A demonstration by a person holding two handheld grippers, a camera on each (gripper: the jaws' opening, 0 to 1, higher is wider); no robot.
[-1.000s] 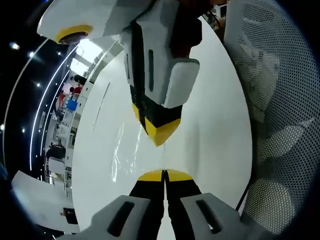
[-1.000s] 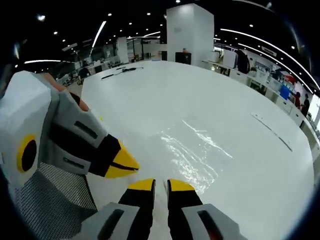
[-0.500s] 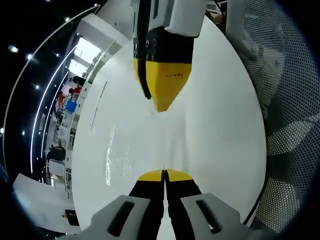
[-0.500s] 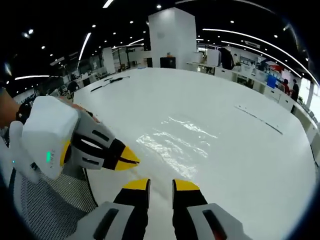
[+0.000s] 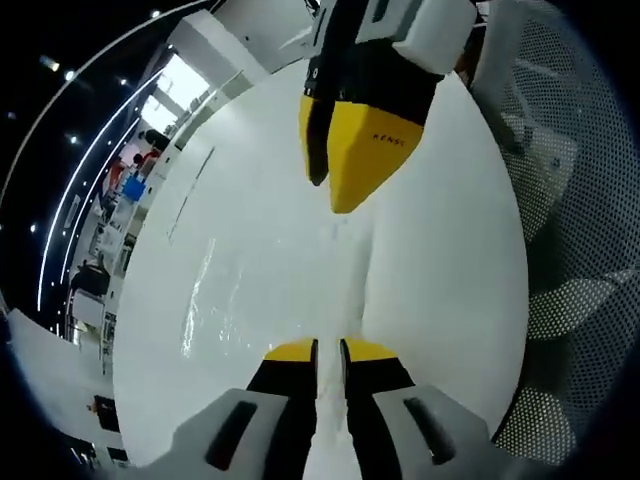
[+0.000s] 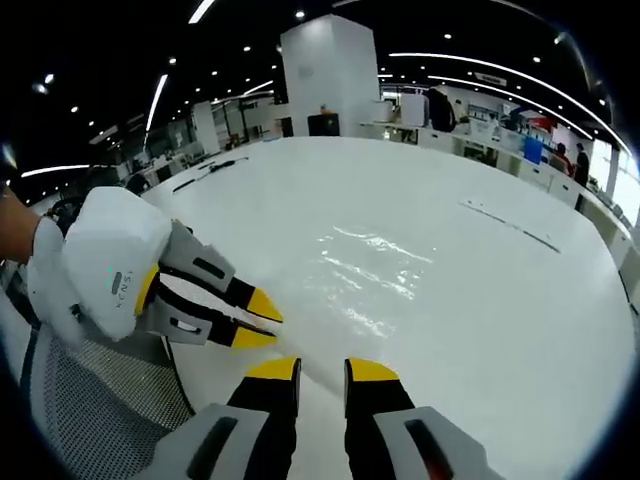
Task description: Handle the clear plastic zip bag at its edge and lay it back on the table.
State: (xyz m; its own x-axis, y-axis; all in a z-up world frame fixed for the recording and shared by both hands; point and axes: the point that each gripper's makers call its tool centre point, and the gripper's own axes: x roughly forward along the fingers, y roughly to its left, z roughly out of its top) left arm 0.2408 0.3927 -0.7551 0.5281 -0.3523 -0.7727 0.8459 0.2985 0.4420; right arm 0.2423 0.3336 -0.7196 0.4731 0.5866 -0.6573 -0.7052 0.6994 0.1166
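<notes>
My left gripper [image 5: 328,349] and right gripper [image 6: 323,369] — both parted, empty — flank the clear, crinkled plastic zip bag [image 6: 365,280] lying flat just ahead.

Zip bag [image 6: 375,275] edges too clear to trace against the white table [image 6: 520,330]

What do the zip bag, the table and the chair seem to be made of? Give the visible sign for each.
Zip bag: thin clear plastic film, likely; crinkled glints.
Table: smooth white glossy top, perhaps laminate; soft reflections.
Chair: light mesh; a grid of fine holes.
</notes>
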